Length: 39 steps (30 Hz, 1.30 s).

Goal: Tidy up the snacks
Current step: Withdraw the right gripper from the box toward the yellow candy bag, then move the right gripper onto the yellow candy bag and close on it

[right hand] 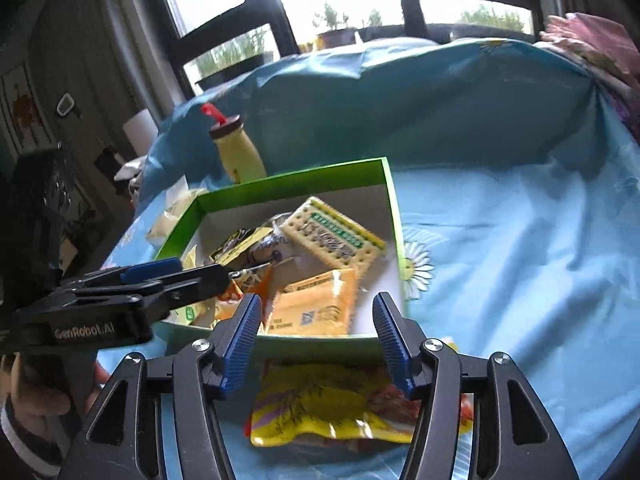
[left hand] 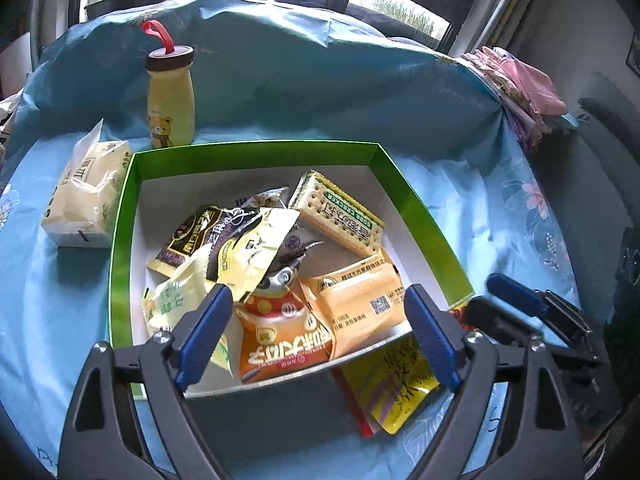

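Jaws of left gripper (left hand: pixel 316 332) spread, empty, above the box (left hand: pixel 120 240). Jaws of right gripper (right hand: pixel 316 336) spread, empty, over the yellow packet (right hand: pixel 320 408). Box on blue bedsheet (right hand: pixel 520 260), holding snack packs. Yellow packet lies outside, touching near wall.

Blue floral cloth (left hand: pixel 480 208) bearing green box (left hand: pixel 416 208), yellow bottle (left hand: pixel 170 100), tissue pack (left hand: pixel 86 196), yellow packet (right hand: pixel 320 404).

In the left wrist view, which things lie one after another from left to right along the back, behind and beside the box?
White snack bag → yellow bear bottle → green box back wall → pink folded cloth.
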### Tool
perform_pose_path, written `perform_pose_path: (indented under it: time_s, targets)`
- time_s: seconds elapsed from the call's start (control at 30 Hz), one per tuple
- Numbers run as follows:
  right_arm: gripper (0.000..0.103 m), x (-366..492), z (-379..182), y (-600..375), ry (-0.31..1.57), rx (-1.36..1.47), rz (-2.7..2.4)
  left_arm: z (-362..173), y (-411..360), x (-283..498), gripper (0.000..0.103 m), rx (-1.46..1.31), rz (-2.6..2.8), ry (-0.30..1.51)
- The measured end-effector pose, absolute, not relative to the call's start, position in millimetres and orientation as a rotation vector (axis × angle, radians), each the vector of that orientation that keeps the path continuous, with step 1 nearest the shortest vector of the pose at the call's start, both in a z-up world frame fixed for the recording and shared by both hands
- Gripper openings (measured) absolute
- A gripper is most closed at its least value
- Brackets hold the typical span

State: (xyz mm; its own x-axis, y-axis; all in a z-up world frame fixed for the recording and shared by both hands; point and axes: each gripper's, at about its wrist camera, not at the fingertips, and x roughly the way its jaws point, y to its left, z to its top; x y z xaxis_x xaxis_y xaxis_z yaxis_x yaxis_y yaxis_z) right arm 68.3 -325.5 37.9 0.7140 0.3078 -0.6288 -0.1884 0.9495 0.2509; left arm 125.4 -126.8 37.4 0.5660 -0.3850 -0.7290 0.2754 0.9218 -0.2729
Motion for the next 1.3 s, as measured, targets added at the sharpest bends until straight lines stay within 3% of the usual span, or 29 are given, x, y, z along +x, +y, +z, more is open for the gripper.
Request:
perform_pose_path:
  time_s: [0.43, 0.97, 1.3]
  targets:
    - [0.060, 17, 36, -375, 0.722, 0.255, 0.185, 45, -124, 79, 0.088, -0.215, -0.464, 0.915]
    - [0.060, -4, -3, -394, 0.783, 0.336, 0.181, -4, -141, 65, 0.088, -0.524, -0.672, 1.146]
    - [0.060, 14, -15, -398, 0.803, 0.333, 0.197, -26, -150, 80, 0.088, -0.571, -0.684, 1.206]
